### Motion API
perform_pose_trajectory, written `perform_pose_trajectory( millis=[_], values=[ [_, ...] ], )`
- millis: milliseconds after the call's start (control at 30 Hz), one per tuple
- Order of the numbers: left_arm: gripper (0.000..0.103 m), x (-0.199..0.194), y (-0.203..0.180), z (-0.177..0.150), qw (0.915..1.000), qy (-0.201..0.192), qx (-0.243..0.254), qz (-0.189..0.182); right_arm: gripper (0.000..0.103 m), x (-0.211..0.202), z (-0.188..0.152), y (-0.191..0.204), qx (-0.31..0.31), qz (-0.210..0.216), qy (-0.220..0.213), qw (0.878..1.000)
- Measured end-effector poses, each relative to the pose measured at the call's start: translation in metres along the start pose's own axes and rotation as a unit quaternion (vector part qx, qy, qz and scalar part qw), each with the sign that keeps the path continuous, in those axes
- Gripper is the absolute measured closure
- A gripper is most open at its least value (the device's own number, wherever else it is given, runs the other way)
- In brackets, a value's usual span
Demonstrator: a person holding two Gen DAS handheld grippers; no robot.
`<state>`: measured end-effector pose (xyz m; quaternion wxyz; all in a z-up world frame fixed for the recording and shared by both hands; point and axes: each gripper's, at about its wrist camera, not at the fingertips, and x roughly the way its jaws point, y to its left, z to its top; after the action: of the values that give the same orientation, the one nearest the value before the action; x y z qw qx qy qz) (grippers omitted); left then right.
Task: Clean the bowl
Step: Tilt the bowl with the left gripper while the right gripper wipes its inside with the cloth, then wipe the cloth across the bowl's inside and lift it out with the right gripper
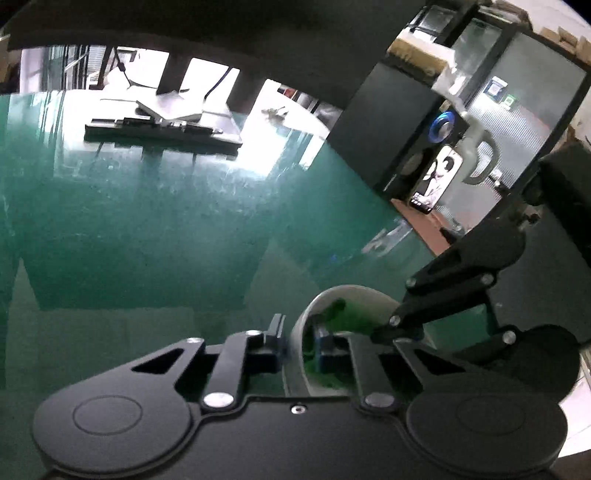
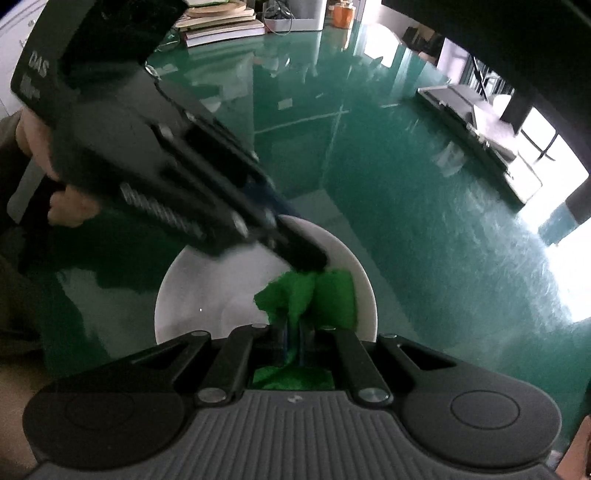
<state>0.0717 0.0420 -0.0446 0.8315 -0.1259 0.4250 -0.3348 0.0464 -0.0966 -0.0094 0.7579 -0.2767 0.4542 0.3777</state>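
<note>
A white bowl [image 2: 207,291] stands on the glossy green table [image 2: 424,229]. My left gripper [image 1: 297,328] straddles the bowl's [image 1: 354,295] rim, one finger outside and one inside, shut on it. In the right wrist view the same left gripper [image 2: 306,256] reaches in from the upper left, held by a hand [image 2: 55,206], and grips the far rim. My right gripper [image 2: 294,332] is shut on a bunched green cloth [image 2: 314,295] that rests inside the bowl against its right wall. In the left wrist view the right gripper [image 1: 384,332] and the green cloth [image 1: 343,317] show inside the bowl.
A dark flat device [image 1: 162,129] lies at the far side of the table [image 1: 147,221]. A black box [image 1: 388,129] and a phone [image 1: 439,177] stand off to the right. A stack of books [image 2: 221,26] sits at the table's far edge.
</note>
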Motion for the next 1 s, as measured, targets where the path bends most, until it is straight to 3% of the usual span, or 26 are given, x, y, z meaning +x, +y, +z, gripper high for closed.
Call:
perform_pose_trajectory(
  millis=[167, 367, 500, 567, 667, 733, 867, 1000],
  values=[
    [0.089, 0.003, 0.008, 0.0, 0.9998, 0.007, -0.019, -0.008, 0.097, 0.004, 0.007, 0.009, -0.019, 0.007, -0.005, 1.0],
    [0.087, 0.009, 0.007, -0.003, 0.9998, 0.018, -0.009, 0.001, 0.096, 0.002, 0.01, 0.009, -0.007, 0.081, -0.013, 0.997],
    [0.087, 0.01, 0.008, -0.008, 0.9997, 0.024, -0.006, -0.006, 0.096, -0.002, 0.002, -0.004, -0.018, 0.116, 0.024, 0.993],
    [0.087, 0.011, 0.007, -0.007, 0.9996, 0.026, -0.001, -0.005, 0.098, -0.004, 0.001, -0.005, -0.041, 0.091, 0.048, 0.994],
    [0.087, 0.011, 0.005, -0.007, 0.9996, 0.029, 0.005, -0.001, 0.099, -0.005, 0.001, 0.007, -0.112, -0.008, 0.071, 0.991],
    [0.087, 0.011, 0.003, -0.007, 0.9996, 0.028, 0.007, 0.004, 0.1, -0.002, 0.004, 0.012, -0.125, -0.037, 0.07, 0.989],
    [0.087, 0.01, 0.006, -0.007, 0.9997, 0.025, -0.001, 0.005, 0.098, 0.004, 0.013, 0.015, -0.11, -0.049, 0.051, 0.991],
    [0.086, 0.009, 0.005, -0.008, 0.9997, 0.022, -0.001, 0.009, 0.097, -0.001, 0.014, 0.003, -0.066, 0.014, 0.048, 0.997]
  ],
)
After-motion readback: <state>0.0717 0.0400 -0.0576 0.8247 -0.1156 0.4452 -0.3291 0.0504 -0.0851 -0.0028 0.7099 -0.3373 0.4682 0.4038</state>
